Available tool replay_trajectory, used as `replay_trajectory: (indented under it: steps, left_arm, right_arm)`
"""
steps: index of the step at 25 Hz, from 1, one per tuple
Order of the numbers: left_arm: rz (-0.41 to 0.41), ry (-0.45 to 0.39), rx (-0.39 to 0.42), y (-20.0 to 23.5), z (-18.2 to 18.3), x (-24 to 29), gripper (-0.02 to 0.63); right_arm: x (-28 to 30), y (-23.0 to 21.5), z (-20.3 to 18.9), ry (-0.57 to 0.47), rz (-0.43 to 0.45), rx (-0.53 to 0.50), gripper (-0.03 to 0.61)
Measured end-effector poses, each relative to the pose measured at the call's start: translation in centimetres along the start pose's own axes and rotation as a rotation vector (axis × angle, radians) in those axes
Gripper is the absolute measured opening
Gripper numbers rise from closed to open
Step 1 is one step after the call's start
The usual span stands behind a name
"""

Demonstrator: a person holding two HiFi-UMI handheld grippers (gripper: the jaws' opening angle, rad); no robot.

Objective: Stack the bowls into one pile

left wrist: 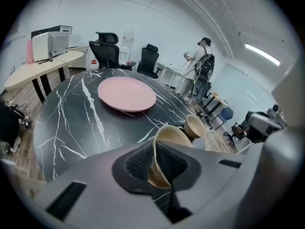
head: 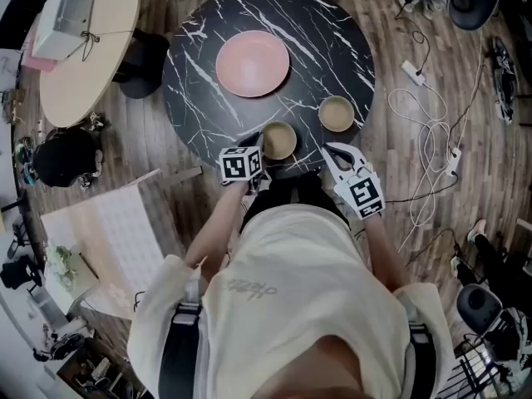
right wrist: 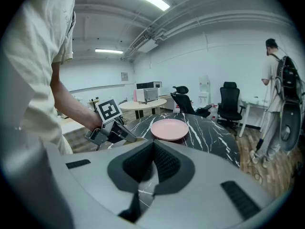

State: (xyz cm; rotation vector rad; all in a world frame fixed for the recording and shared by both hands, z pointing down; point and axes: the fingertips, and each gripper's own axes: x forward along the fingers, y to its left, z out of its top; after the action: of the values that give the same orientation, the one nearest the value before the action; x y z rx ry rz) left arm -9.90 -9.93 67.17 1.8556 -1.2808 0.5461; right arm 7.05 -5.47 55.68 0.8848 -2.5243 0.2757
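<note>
The left tool point(left wrist: 153, 162) pinches 1 wall of the near bowl point(left wrist: 175, 136) by the bench point(head: 195, 90) edge. That thin rim grip could let it swing or slip before reaching the second bowl point(head: 337, 113). The right tool point(right wrist: 152, 165) is closed and empty.

- Left gripper view: pads point(left wrist: 138, 162) hide the lower part of the near bowl point(left wrist: 172, 138); that bowl covers part of the far bowl point(left wrist: 195, 126).
- Head view: the person point(head: 291, 289) hides the near edge of the table point(head: 191, 90).
</note>
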Motion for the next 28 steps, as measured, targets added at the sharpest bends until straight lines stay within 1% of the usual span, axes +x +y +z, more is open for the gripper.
replay_trajectory:
  steps: [4,9,10,12,14,18,25,26,27,28]
  left_arm:
    - [0.008,0.022,0.022,0.1,-0.5,0.4,0.035]
    - [0.006,0.029,0.029,0.4,-0.7,0.4,0.035]
    - [0.006,0.028,0.035,0.5,-0.7,0.3,0.042]
    - [0.007,0.025,0.043,0.7,-0.6,0.3,0.087]
    - [0.012,0.014,0.038,1.0,-0.5,0.0,0.098]
    - [0.006,0.002,0.016,1.6,-0.3,-0.3,0.098]
    - [-0.002,0.035,0.032,2.0,-1.2,0.1,0.097]
    - [-0.012,0.039,0.038,1.8,-1.3,0.2,0.061]
    - [-0.021,0.040,0.051,1.6,-1.3,0.2,0.043]
    - [-0.023,0.042,0.072,1.5,-1.2,0.3,0.043]
  right_arm:
    - [0.4,0.0,-0.5,-0.005,0.001,0.006,0.006]
    - [0.6,0.2,0.1,0.005,0.014,0.004,0.006]
    - [0.7,0.3,0.1,0.005,0.014,0.004,0.006]
    - [0.8,0.4,0.1,0.006,0.013,0.004,0.006]
    - [0.9,0.5,0.0,0.007,0.013,0.003,0.006]
    - [1.2,0.5,0.3,0.008,0.007,-0.002,0.006]
    - [2.0,1.1,0.9,0.009,0.003,-0.009,0.006]
    - [2.1,1.2,1.0,0.013,0.004,-0.011,0.006]
    - [2.1,1.2,1.0,0.015,0.001,-0.011,0.006]
    - [2.2,1.2,0.9,0.015,-0.003,-0.009,0.006]
